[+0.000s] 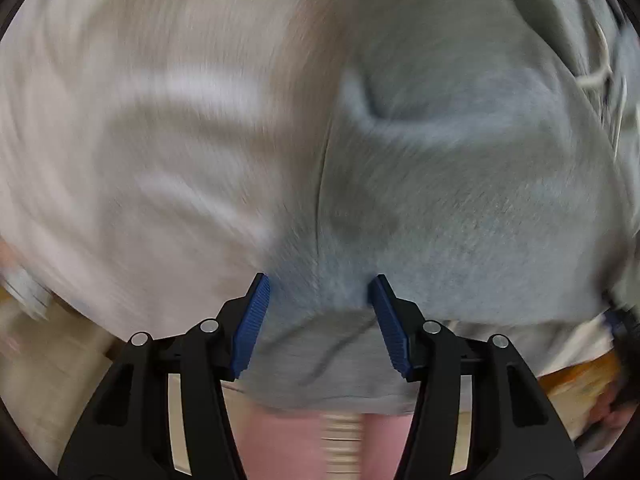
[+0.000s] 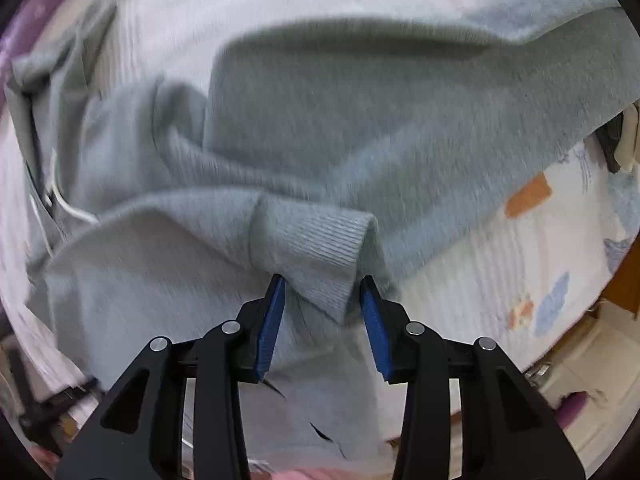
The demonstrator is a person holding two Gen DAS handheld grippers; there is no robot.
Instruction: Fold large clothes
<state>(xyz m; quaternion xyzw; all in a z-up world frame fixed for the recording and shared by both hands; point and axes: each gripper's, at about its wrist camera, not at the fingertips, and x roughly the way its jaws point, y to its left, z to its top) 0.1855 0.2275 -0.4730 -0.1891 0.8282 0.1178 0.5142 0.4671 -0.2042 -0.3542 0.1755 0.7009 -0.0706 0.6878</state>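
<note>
Now one grey hoodie [image 2: 320, 120] lies spread on the bed sheet [image 2: 500, 264], two grippers above it.
Left gripper [image 1: 319, 286], jaws apart, pinches nothing, grey cloth under them; right gripper [image 2: 322, 286], jaws apart and gripping nothing, straddles the one ribbed cuff [image 2: 316, 244], its sleeve trailing off leftward across the body.

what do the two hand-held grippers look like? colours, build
Both match. The left hand-held gripper and right hand-held gripper each have two black plastic fingers with cut-out slots, round silver pivot pins and pale metal strips. The inner faces carry blue ribbed pads. No cables, markings or sleeves visible.
</note>
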